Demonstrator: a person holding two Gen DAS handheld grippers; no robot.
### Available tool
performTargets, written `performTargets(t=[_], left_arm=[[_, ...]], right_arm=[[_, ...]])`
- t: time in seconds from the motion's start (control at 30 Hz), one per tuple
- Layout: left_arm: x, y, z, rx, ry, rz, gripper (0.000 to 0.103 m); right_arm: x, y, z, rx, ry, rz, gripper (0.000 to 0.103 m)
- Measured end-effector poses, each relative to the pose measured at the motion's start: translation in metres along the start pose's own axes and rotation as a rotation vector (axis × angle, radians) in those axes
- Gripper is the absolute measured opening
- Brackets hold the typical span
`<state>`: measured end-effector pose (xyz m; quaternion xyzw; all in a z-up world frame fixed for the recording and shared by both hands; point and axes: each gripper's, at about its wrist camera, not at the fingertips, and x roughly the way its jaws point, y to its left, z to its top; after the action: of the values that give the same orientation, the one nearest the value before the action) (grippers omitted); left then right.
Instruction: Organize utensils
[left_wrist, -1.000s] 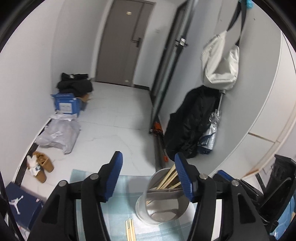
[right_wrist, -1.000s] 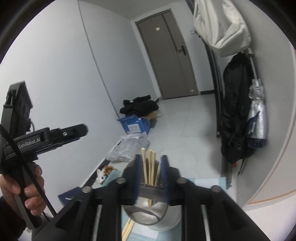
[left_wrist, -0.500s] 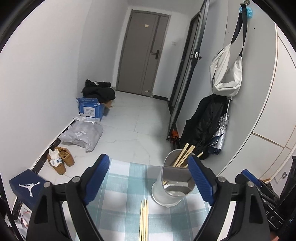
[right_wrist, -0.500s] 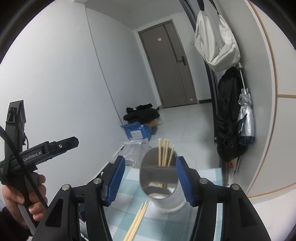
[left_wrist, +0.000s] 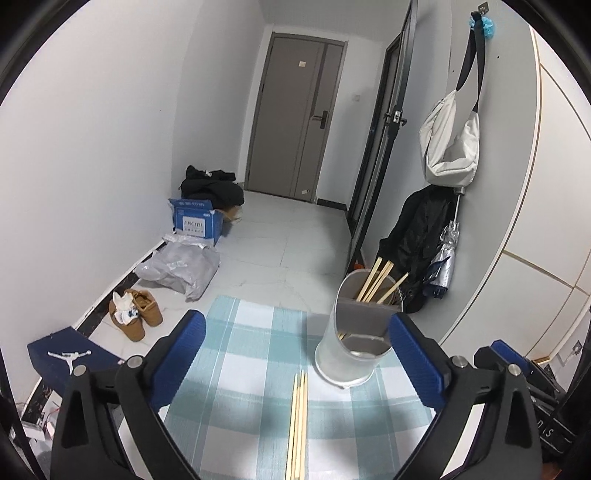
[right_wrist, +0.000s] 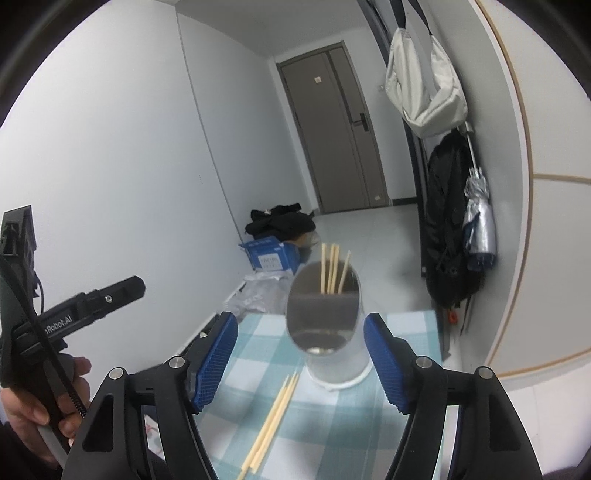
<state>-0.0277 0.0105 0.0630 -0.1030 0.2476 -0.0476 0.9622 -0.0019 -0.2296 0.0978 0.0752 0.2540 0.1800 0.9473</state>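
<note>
— Chopsticks (left_wrist: 298, 424): where are the loose ones?

— Flat on the checked cloth (left_wrist: 240, 354), close in front of me, a small bundle side by side with its far tips just short of the cup (left_wrist: 347, 354). From my right camera the same bundle (right_wrist: 271, 417) runs slantwise toward that cup (right_wrist: 334, 354).

— And your grippers?

— My left gripper (left_wrist: 295, 354) has its blue pads wide apart and its jaws are opening; nothing is pressed between them, though the bundle and the cup show in the gap. My right gripper (right_wrist: 301, 358) is opening too, pads clear of the cup on either side, gripping nothing.

— What is in the cup?

— More chopsticks (left_wrist: 376, 280), standing tilted against its rim. The cup stands upright on the far right part of the cloth.

— Beyond that?

— A hand (right_wrist: 40, 402) holds the left gripper's handle at my left. Further off on the floor lie brown shoes (left_wrist: 135, 314), a grey plastic bag (left_wrist: 181, 267) and a blue box (left_wrist: 195, 221); a grey door (left_wrist: 295, 125) closes the far end.
</note>
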Motion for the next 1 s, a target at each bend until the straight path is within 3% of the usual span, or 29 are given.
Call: performTargets(t=[0.4, 0.77, 1.0], left_arm=[[0.028, 0.012, -0.045, 0.011, 0.086, 0.034, 0.098], [0.070, 0.035, -0.063, -0.021, 0.205, 0.057, 0.098], [0.078, 0.058, -0.062, -0.061, 0.215, 0.093, 0.098]], right_arm=[[0.030, -0.013, -0.050, 0.013, 0.128, -0.035, 0.079], [0.087, -0.020, -0.085, 0.007, 0.284, -0.079, 0.079], [0.127, -0.016, -0.107, 0.025, 0.410, -0.069, 0.079]])
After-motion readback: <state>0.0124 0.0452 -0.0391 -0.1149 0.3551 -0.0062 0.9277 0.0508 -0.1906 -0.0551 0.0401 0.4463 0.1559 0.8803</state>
